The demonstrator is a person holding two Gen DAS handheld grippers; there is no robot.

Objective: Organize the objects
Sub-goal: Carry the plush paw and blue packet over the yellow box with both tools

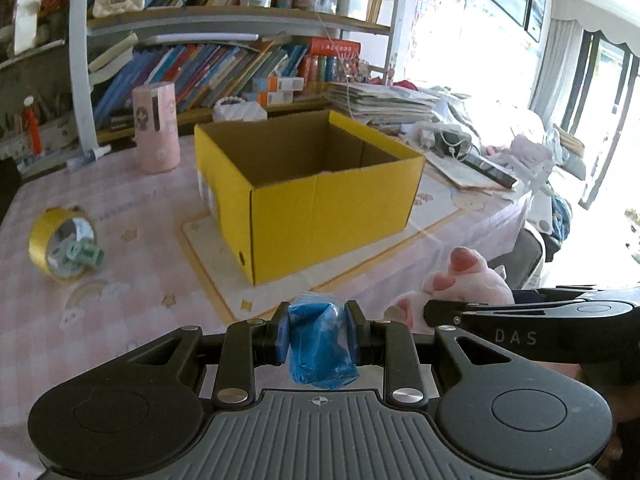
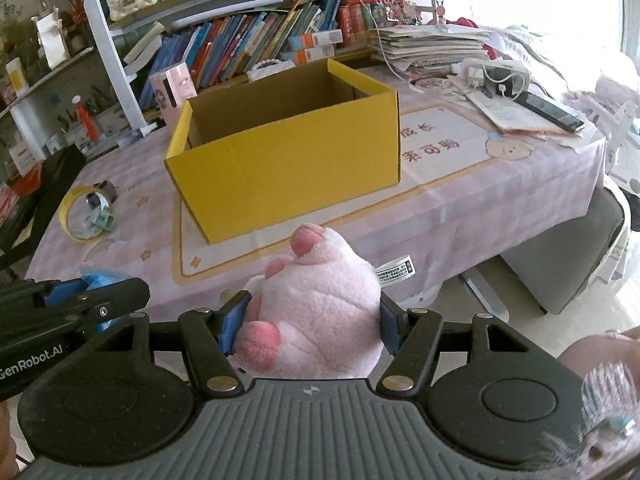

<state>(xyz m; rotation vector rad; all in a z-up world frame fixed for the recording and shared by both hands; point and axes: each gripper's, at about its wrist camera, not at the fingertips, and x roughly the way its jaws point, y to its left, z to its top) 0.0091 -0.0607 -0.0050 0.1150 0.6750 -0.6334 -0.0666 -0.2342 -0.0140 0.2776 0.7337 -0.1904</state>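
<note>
Left gripper (image 1: 318, 334): my fingers are clenched on a crumpled blue plastic bag (image 1: 320, 346), low centre of the left wrist view, above the near table edge.
Right gripper (image 2: 310, 322): my fingers are clamped on a pink plush paw (image 2: 320, 312), low centre of the right wrist view; its darker pink toe pads point up toward the box, and a white sewn label sticks out on its right.
Side by side: in the left view the paw (image 1: 464, 280) shows at lower right beside my right gripper's black arm; in the right view the blue bag (image 2: 94, 280) peeks out at lower left.
Table (image 1: 120, 208): pink checked cloth with a cream printed mat under the box.
Yellow cardboard box (image 1: 316, 216): open-topped, mid-frame just beyond both grippers, upright on the mat; its floor is hidden from me.
Yellow tape roll (image 1: 60, 244): tilted at mid-left, well apart from the box, a small green item against it.
Pink cylinder (image 1: 156, 128): upright behind the box's left corner.
Bookshelf (image 1: 224, 68): leaning books across the top of the frame.
</note>
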